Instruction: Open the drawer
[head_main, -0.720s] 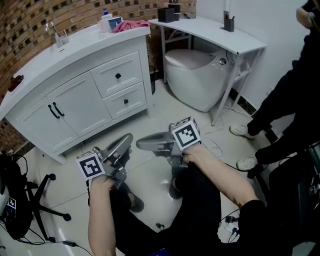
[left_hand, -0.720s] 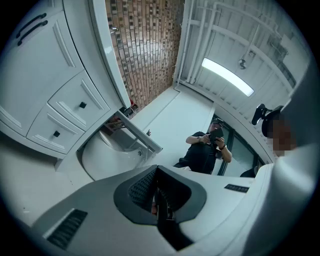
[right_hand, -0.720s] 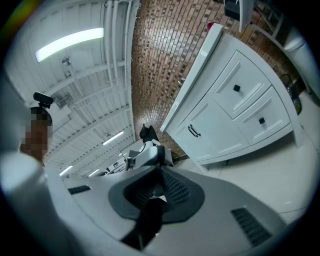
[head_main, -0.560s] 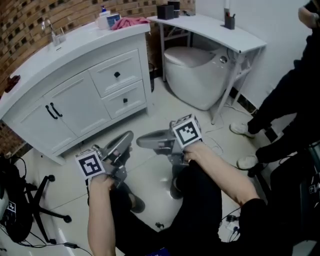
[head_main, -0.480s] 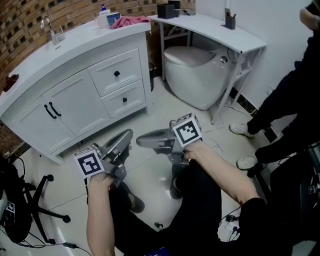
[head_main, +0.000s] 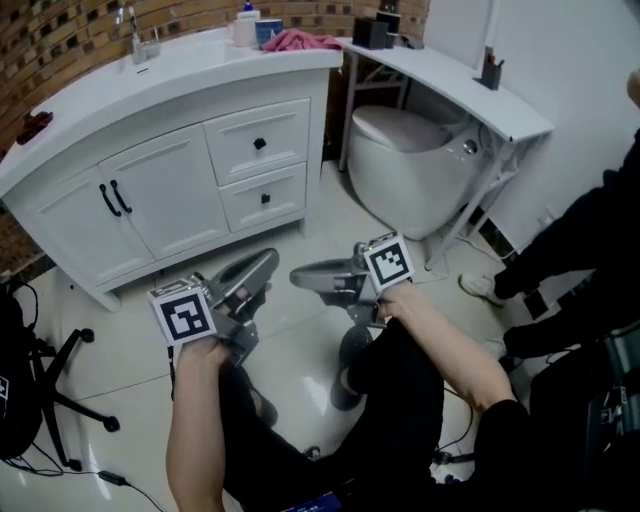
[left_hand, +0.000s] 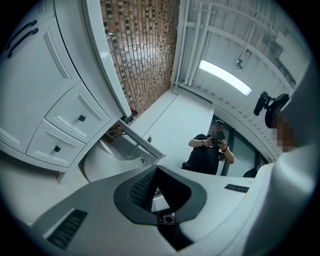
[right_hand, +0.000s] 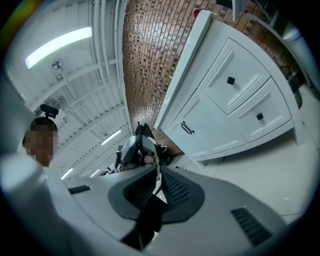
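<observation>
A white vanity (head_main: 160, 90) stands ahead, with two shut drawers on its right side. The upper drawer (head_main: 258, 140) and the lower drawer (head_main: 264, 197) each carry a small black knob. Both drawers also show in the left gripper view, upper drawer (left_hand: 77, 116) and lower drawer (left_hand: 54, 146), and in the right gripper view, upper drawer (right_hand: 232, 77) and lower drawer (right_hand: 260, 116). My left gripper (head_main: 266, 262) is shut and empty, held over the floor short of the cabinet. My right gripper (head_main: 298, 277) is shut too, level, pointing left across the left one's tip.
Two cabinet doors with black handles (head_main: 110, 198) sit left of the drawers. A toilet (head_main: 415, 165) and a white shelf table (head_main: 455, 75) stand to the right. A person (head_main: 590, 250) stands at the far right. A chair base (head_main: 60, 395) lies at the left.
The vanity has shifted right and lower in the head view, as the view swung. Both grippers sit slightly further right and closer together. Their jaws stay shut.
</observation>
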